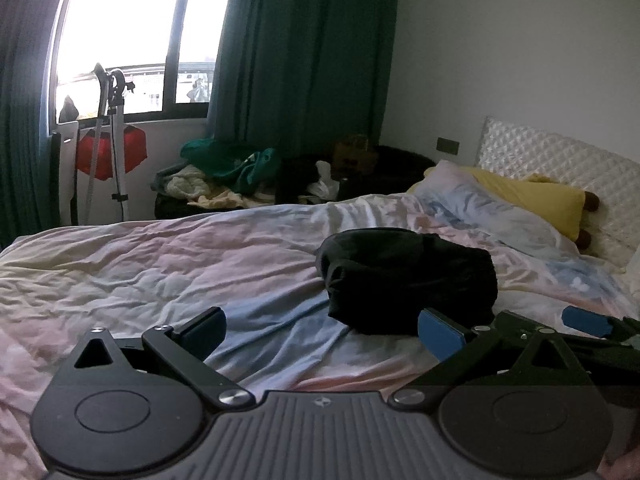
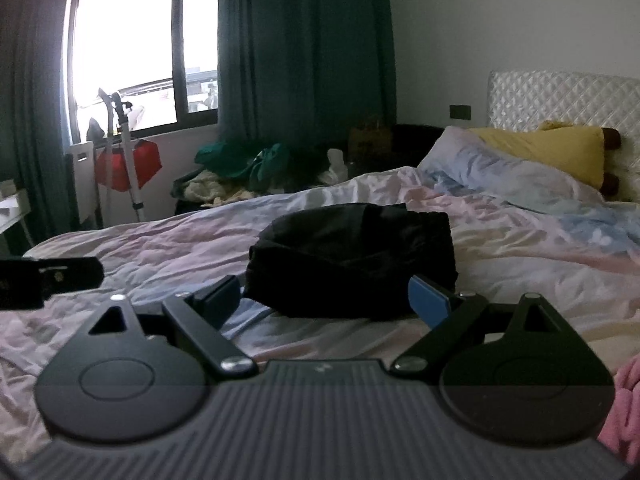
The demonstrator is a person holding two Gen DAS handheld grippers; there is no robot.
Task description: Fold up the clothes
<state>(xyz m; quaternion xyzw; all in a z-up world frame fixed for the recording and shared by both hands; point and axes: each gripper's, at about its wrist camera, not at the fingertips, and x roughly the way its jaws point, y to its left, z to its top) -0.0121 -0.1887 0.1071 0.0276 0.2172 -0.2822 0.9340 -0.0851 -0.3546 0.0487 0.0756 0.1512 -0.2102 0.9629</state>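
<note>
— Both tools gape wide, holding nothing: left hand-held gripper [image 1: 322, 326], right hand-held gripper [image 2: 324, 296], low over the bed [image 1: 160, 264].
— Why idle?
— Looks like the black garment [image 2: 352, 260] already sits as a folded bundle mid-bed, just ahead of the right one's pads.
— Next?
— Perhaps the pink cloth [image 2: 624, 408] at the edge.

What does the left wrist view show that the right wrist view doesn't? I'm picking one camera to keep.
Only the left wrist view shows the right gripper, its jaws open, at the right edge. Only the right wrist view shows a pink garment at lower right, a white table edge at far left, and part of the left gripper's body. Both show the folded black garment on the bed, the yellow pillow, green curtains and window.
</note>
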